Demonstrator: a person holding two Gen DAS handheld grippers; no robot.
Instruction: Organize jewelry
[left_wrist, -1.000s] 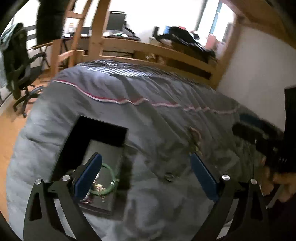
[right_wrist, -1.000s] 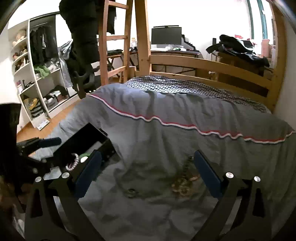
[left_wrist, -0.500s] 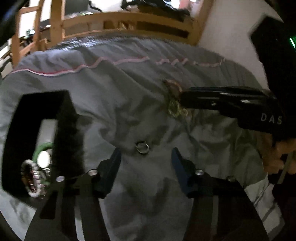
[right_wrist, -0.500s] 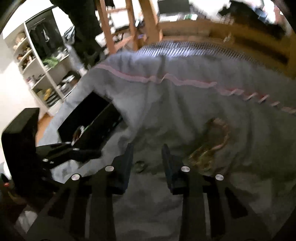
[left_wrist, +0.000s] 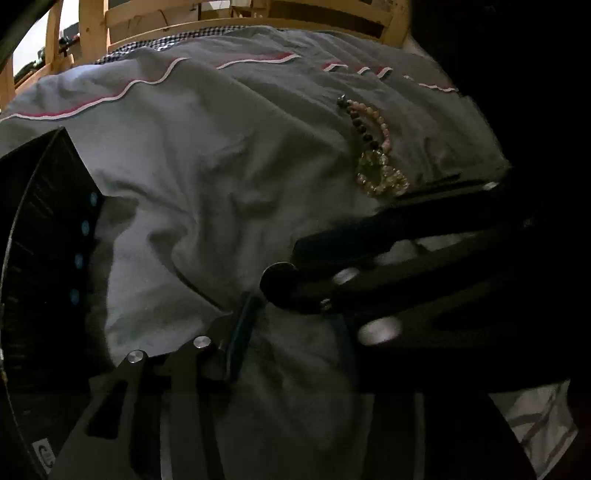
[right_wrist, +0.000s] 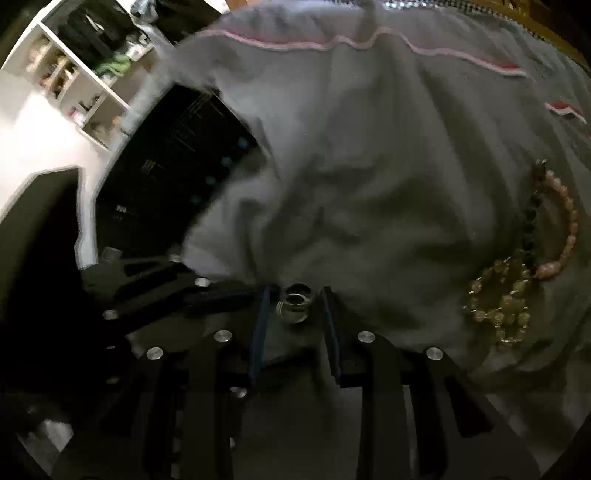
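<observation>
We see the small silver metal ring (right_wrist: 294, 303) lying on the grey quilted bedspread (right_wrist: 369, 166), between the narrowly parted jaws of our right gripper (right_wrist: 294, 317); contact is unclear. Our left gripper (left_wrist: 291, 332) is just beside the ring, jaws slightly apart. The black rectangular jewelry box (right_wrist: 166, 177) sits left of the ring, 2 beaded bracelets (right_wrist: 517, 280) right.

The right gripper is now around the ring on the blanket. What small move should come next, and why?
Probably close the right gripper a little more. The silver ring lies on the grey blanket between its two blue pads, with gaps on both sides, so it is not yet held. The black box waits to the left.
</observation>
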